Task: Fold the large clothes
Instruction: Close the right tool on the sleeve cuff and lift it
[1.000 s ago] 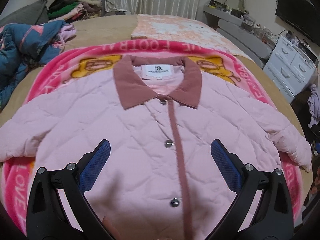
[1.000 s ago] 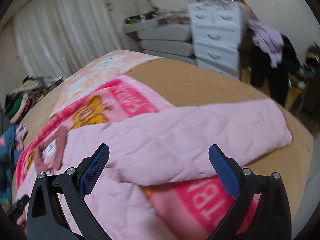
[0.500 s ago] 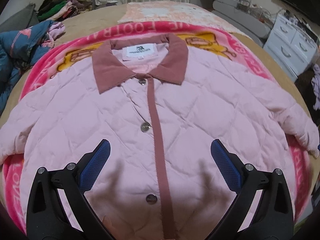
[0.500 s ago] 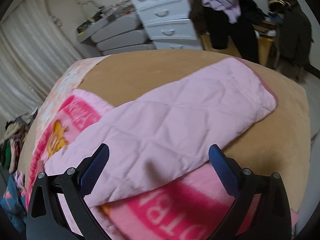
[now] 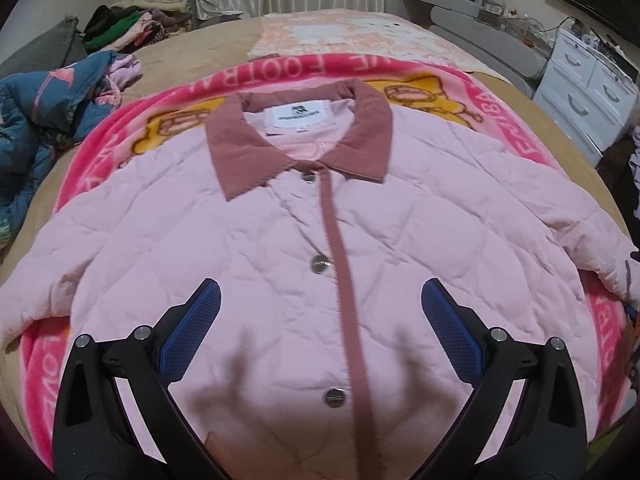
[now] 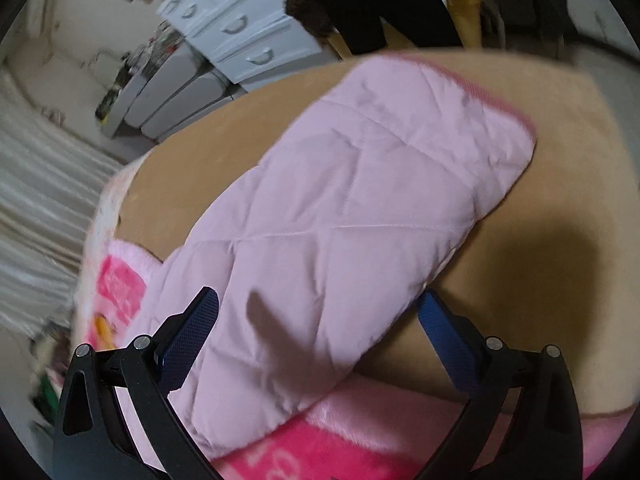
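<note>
Jacket [image 5: 280, 248] flat on blanket [image 5: 100, 152], buttoned. Left gripper [image 5: 320, 332] above front, jaws wide, empty. Right gripper [image 6: 316, 328] wide over sleeve [image 6: 360, 200]; contact unclear, blurred.

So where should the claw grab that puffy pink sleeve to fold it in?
Probably near the cuff end of the quilted pink sleeve, coming from above with the open right claw. It lies flat on the tan bedcover, so pinching that free edge lets it swing over the jacket.
</note>
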Demonstrator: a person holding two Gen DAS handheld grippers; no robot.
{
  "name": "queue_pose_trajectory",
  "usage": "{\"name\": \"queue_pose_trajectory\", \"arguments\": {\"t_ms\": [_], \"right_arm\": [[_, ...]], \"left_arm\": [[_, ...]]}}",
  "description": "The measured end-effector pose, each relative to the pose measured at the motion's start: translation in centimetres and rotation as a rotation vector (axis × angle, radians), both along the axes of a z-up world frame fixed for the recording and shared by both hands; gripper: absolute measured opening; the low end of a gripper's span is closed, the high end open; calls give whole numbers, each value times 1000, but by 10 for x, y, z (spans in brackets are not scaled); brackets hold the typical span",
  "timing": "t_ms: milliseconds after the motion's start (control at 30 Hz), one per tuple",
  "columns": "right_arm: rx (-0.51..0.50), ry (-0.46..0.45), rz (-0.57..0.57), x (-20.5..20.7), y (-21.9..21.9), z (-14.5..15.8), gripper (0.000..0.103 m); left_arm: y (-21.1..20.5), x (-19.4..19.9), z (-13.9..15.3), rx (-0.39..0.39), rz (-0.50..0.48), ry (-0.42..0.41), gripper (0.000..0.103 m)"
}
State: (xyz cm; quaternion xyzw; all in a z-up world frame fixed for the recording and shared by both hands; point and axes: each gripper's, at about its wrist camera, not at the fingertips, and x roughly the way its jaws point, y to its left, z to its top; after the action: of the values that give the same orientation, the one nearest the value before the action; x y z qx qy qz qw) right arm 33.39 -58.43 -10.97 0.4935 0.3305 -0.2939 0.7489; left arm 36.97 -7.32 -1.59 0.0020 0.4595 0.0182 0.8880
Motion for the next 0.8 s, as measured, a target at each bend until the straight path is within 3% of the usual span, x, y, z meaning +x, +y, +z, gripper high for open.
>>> {"name": "queue_pose_trajectory", "arguments": {"t_ms": [233,300,333,367,433,567,800], "right_arm": [[43,-133,-54,-2,-23,-15,94],[25,-158,-58,-5,-26,-14,69],[26,-174,-57,-7,-29,-16,43],[44,-196,-47,-8,-31,-18,33],[35,-220,-26,-8,-32,-11,24],[-97,-276,47,-5,-19,30,17],[-270,-409,224,3,31,111,15]], "left_arm": [[26,-5,8,8,42,-16,94],[33,-7,11,1,53,-16,94],[36,-7,12,-4,57,-14,94],[39,-8,14,-11,59,-14,94],[46,-11,18,-26,70,-14,94],[55,-17,26,-39,90,-32,94],[70,-25,37,-50,111,-36,94]]}}
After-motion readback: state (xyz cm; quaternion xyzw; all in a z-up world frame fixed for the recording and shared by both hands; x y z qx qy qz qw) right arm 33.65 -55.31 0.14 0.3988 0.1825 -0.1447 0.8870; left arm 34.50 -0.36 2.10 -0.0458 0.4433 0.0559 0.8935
